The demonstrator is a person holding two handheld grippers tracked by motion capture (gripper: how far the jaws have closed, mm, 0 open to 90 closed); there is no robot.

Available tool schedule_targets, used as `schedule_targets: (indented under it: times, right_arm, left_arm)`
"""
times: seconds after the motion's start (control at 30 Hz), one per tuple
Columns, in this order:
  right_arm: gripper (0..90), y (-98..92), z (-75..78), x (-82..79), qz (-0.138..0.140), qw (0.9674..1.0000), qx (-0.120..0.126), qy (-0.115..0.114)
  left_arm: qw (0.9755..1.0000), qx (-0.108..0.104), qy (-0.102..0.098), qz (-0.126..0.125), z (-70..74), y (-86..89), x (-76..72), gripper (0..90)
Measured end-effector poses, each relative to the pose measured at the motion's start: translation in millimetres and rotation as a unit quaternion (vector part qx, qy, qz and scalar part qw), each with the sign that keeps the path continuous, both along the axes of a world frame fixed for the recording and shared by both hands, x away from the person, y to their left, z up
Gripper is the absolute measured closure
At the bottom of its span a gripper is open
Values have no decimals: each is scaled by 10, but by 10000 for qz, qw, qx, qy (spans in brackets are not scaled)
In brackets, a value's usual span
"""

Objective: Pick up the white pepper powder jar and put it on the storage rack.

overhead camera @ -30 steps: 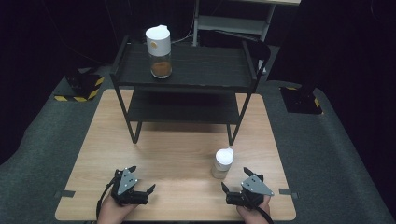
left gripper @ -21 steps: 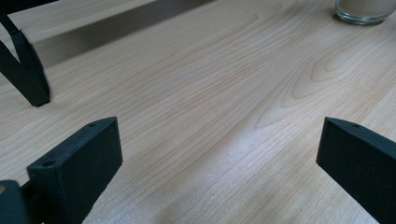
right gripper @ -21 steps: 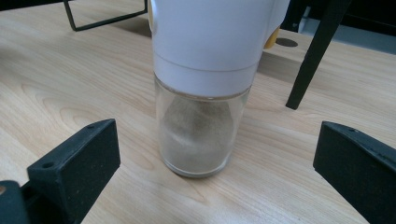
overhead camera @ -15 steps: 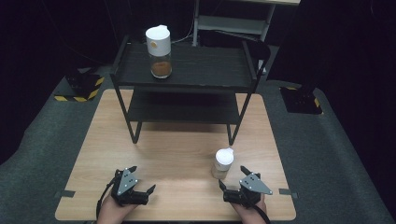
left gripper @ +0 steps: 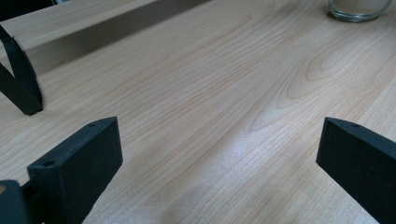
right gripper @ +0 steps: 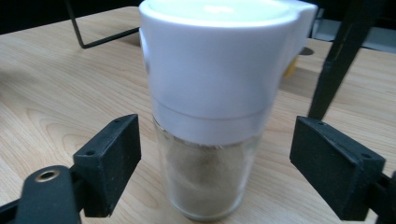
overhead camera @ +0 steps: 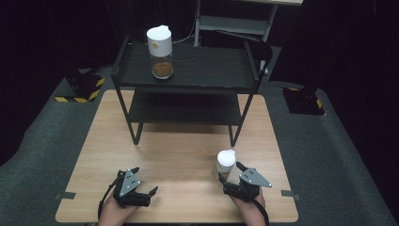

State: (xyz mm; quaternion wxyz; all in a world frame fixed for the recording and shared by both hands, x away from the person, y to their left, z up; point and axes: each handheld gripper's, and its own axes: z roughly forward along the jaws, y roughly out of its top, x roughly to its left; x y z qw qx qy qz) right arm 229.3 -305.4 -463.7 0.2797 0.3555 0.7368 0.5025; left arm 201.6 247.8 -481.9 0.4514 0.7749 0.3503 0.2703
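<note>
Glass jar (left gripper: 358, 8) base, top cropped

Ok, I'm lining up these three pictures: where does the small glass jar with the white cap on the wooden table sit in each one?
High view: the small glass jar with the white cap stands lower right of centre, just ahead of the right gripper.
Left gripper view: its glass base is at the top right edge.
Right gripper view: it stands centre, between the open jaws, untouched.
Shared landmark: the black metal shelf rack's leg.
</note>
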Motion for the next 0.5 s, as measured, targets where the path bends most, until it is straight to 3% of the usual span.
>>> schedule_targets:
  times: [0.5]
  right_arm:
    - [295,63,24,199,161,9998,90,-48]
  left_arm:
    - [10000,-14,-41,18,-10,-1,-12,6]
